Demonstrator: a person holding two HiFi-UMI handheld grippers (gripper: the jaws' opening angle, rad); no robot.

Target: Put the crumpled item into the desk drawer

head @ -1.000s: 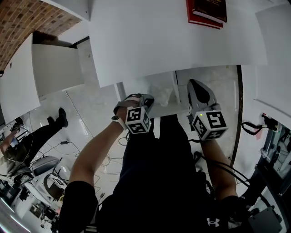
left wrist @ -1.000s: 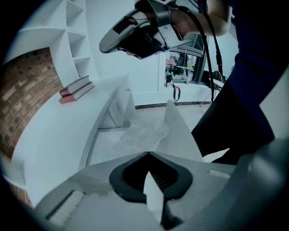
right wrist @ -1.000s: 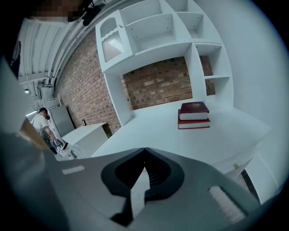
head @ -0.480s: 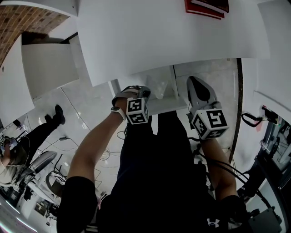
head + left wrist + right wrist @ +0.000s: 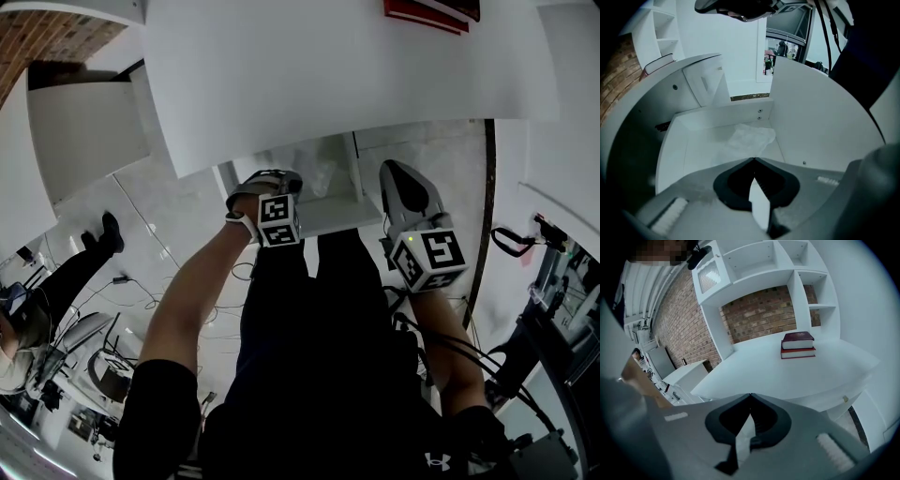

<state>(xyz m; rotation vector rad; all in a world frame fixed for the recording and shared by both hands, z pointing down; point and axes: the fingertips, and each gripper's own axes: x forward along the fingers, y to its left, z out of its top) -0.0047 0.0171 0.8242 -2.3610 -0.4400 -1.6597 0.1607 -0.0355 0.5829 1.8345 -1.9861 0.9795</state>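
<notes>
The crumpled white item (image 5: 746, 139) lies on the floor of the open white desk drawer (image 5: 689, 140), near its back right corner; it also shows faintly as the crumpled item (image 5: 314, 173) under the desk edge in the head view. My left gripper (image 5: 753, 159) is shut and empty, its tips just in front of the item, above the drawer. In the head view the left gripper (image 5: 267, 183) sits at the drawer (image 5: 342, 214) front. My right gripper (image 5: 750, 394) is shut with nothing in it, raised beside the desk and facing the desktop; the right gripper (image 5: 398, 183) is right of the drawer.
The white desk top (image 5: 337, 75) overhangs the drawer. Red books (image 5: 798, 345) lie stacked on the desk, seen as the books (image 5: 431, 11) at the head view's top. White shelving (image 5: 754, 268) stands against a brick wall. Cables (image 5: 234, 272) trail on the tiled floor below.
The left gripper has moved slightly up and left toward the drawer front. The right gripper has barely shifted.
</notes>
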